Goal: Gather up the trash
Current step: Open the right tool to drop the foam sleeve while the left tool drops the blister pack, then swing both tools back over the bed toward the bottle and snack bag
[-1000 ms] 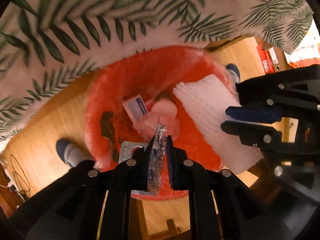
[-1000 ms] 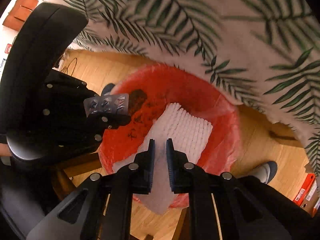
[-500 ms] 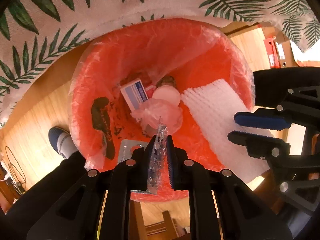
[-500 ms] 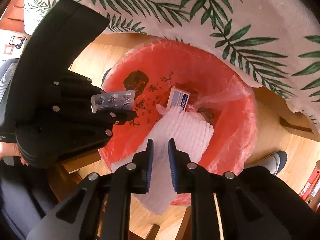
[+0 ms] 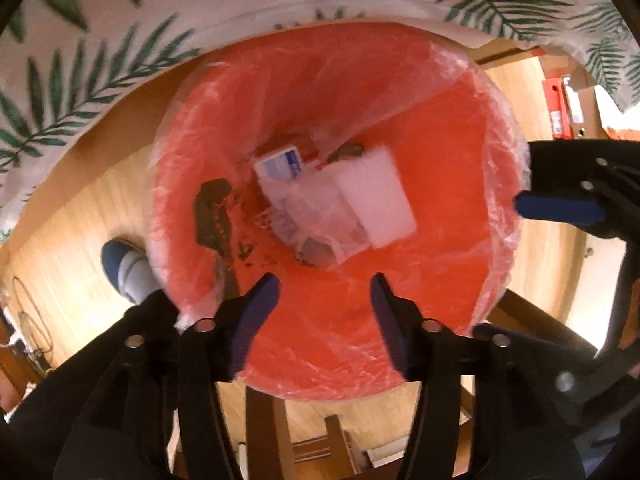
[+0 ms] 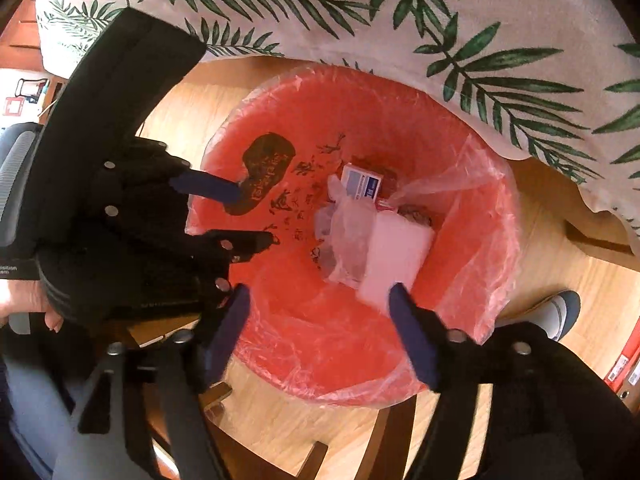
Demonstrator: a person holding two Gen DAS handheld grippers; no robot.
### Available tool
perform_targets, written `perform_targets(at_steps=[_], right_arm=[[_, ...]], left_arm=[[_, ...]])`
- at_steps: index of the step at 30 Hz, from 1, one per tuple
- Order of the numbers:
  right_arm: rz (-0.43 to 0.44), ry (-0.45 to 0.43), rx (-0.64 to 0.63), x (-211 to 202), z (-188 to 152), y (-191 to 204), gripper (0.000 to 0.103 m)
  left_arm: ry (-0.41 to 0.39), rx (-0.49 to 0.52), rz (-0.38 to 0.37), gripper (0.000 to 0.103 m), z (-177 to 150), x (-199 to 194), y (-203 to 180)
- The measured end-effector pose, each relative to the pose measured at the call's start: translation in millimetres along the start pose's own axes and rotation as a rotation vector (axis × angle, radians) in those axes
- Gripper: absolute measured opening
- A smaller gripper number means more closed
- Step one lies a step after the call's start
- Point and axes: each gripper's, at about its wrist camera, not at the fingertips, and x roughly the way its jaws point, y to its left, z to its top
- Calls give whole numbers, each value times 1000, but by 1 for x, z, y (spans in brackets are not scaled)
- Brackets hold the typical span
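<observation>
A red bin lined with a clear plastic bag (image 5: 460, 184) (image 6: 472, 248) stands on the floor below both grippers. Inside lie a white foam sheet (image 5: 376, 196) (image 6: 396, 256), a blue-and-white small box (image 5: 280, 164) (image 6: 362, 182) and crumpled clear plastic (image 5: 316, 216) (image 6: 348, 236). My left gripper (image 5: 324, 292) is open and empty over the bin's near rim; it also shows at the left of the right wrist view (image 6: 244, 216). My right gripper (image 6: 320, 300) is open and empty above the bin. One of its fingers (image 5: 560, 210) shows at the right of the left wrist view.
A table edge with a palm-leaf cloth (image 5: 100, 72) (image 6: 460, 20) overhangs the far side of the bin. Wooden floor (image 5: 60, 248) surrounds it. A person's shoe shows on each side (image 5: 126, 272) (image 6: 560, 312). Wooden chair parts (image 5: 280, 432) lie below. Red binders (image 5: 560, 108) stand at far right.
Both grippers have opened. The blister pack has left my left gripper and the white foam sheet has dropped from my right gripper into the bin.
</observation>
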Motion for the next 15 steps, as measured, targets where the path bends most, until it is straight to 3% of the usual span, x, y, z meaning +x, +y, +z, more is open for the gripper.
perform_targets(at_steps=[2,8,15], right_arm=[[4,-13,16,-8,-1,0,77],[-70,-213,-19,-82,-12,21,90],[-181,-602,-119,-222,-36,58,96]], left_arm=[[-24,-20,15,70,-3,-8,5],[-203,-52,-43,70,-22,-82,2],[-600,117,42,70,-55,-224,-29]])
